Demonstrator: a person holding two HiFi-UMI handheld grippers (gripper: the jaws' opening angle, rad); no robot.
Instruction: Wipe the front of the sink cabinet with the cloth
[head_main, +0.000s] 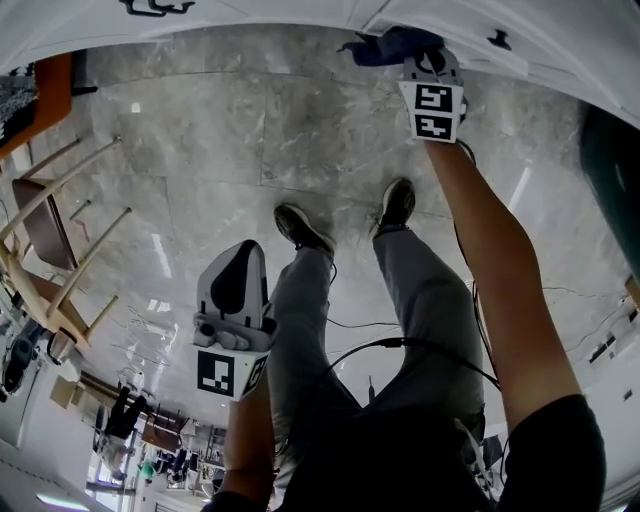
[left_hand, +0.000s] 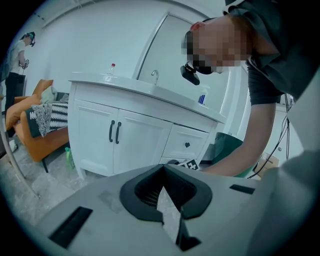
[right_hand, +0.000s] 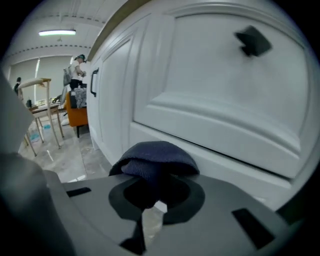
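– So, how far along is the wiping, would you say?

– Under way, I'd judge, and low down. The right gripper (right_hand: 150, 194) has its jaws pinched tight on the dark blue woven cloth (right_hand: 155, 162). The bunched cloth sits against the white panelled sink cabinet (right_hand: 225, 100), on the rail just below the drawer front with the black knob (right_hand: 254, 41).

– Which parts are done already?

– I can't tell. The white paint shows no streak or damp patch in any view. The two cupboard doors with black bar handles (left_hand: 95, 135) are well apart from the cloth, so my guess is that most of the front is left to do.

– And the other hand?

– The left gripper (head_main: 243, 262) hangs back over the grey marble floor (head_main: 200, 130), well clear of the cabinet. Its jaws are drawn nearly together with nothing between them.

– Anything inside the cabinet?

– No telling, since the doors and drawers are all closed. Up on the tabletop there's a chrome tap (left_hand: 155, 76) over the sink, a small clear bottle with a red cap (left_hand: 113, 67) near the far end, and a blue-and-white tube or bottle (left_hand: 201, 98) toward this end. A dark green tub (head_main: 612, 170), maybe a bin, stands beside the cabinet, but its inside doesn't show.
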